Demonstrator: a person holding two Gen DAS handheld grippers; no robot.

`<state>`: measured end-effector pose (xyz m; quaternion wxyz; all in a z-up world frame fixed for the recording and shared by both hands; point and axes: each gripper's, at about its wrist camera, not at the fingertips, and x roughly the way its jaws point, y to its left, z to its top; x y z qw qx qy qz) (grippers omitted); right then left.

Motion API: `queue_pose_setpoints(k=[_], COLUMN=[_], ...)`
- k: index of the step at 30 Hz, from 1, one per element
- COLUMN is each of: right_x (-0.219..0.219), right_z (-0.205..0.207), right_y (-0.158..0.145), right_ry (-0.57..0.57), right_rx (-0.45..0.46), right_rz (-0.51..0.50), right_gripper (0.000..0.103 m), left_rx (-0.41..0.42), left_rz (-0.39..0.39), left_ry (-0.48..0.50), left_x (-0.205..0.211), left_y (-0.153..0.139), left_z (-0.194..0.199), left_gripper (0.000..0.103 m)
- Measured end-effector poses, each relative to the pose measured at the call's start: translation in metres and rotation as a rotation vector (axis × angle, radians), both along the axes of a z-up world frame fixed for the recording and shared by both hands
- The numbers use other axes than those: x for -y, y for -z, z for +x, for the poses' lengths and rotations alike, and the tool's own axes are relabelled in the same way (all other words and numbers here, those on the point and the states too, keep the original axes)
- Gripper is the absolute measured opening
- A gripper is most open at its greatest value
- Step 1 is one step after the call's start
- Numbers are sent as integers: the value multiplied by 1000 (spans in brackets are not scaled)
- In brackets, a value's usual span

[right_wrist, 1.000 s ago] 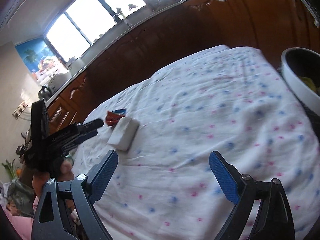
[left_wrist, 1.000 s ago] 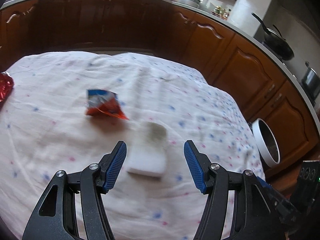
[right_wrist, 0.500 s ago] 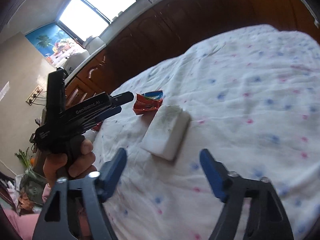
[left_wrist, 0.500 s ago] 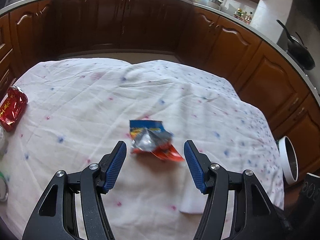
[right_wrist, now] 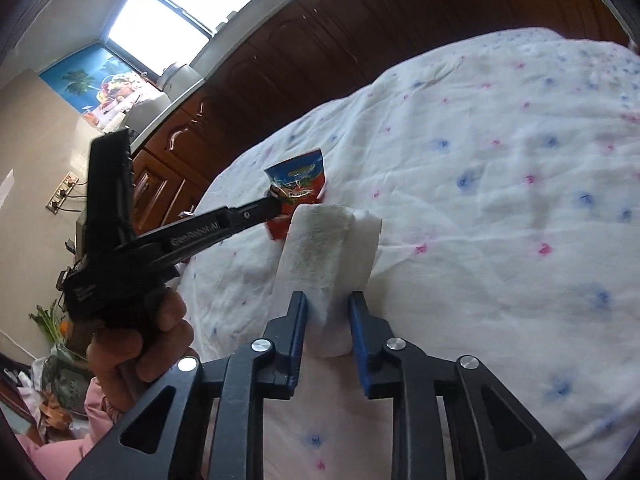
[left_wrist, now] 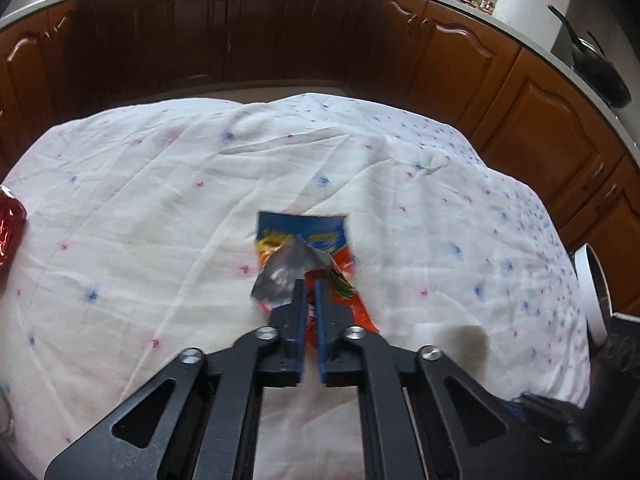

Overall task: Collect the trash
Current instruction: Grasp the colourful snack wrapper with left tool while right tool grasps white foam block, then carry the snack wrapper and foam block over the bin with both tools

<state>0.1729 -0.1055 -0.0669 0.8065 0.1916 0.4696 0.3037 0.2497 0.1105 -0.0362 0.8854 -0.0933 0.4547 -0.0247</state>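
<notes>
A thin grip is judged the chief risk on the left side: the wrapper (left_wrist: 306, 248) is crumpled foil, slippery and light, and only its near edge is taken between the pads; should the left gripper (left_wrist: 310, 286) be lifted with a jerk, the wrapper could be pulled free and dropped back onto the cloth (left_wrist: 160, 200); the cloth itself is loose and wrinkled over the counter, so a fold could be pinched along with the wrapper and dragged up, though whether any cloth is caught cannot be told from either view. On the right side the sponge (right_wrist: 326, 256) is soft and is squeezed near one end only, the rest standing out ahead of the right gripper (right_wrist: 328, 300); it is judged that it could sag or twist out if swung quickly, and that it could knock the wrapper, which lies just beside its far end in the right view. A bin (left_wrist: 594, 292) is partly seen at the right edge of the left view, off the counter's side; a miss at its rim is possible if either piece is released early.

The left jaws are drawn nearly together, a narrow slit being left between them, with the wrapper's orange and silver edge held there, the blue part lying on the cloth ahead. The right jaws are narrowed onto the sponge, pressed against its two sides, with its lower end resting on or just above the cloth. A red packet (left_wrist: 10, 232) is left at the counter's left edge, well apart from both.
</notes>
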Motion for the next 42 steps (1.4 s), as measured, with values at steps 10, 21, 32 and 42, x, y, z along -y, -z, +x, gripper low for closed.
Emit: queue_pose_setpoints(k=[10, 21, 32, 42], right_x=[78, 153, 145, 161], right_z=[-33, -65, -68, -71], right_y=[-21, -29, -26, -26], right_ry=[145, 281, 261, 301], right_rx=[95, 114, 100, 108], right_rz=[-80, -80, -48, -56], right_gripper=[21, 22, 22, 22], left_rx=[48, 122, 29, 17], left_rz=[-70, -46, 25, 0], left_ry=[67, 104, -45, 10], left_x=[29, 65, 23, 39], left_y=[-18, -45, -8, 3], left_z=[-24, -42, 6, 11], left_gripper=[0, 3, 42, 7])
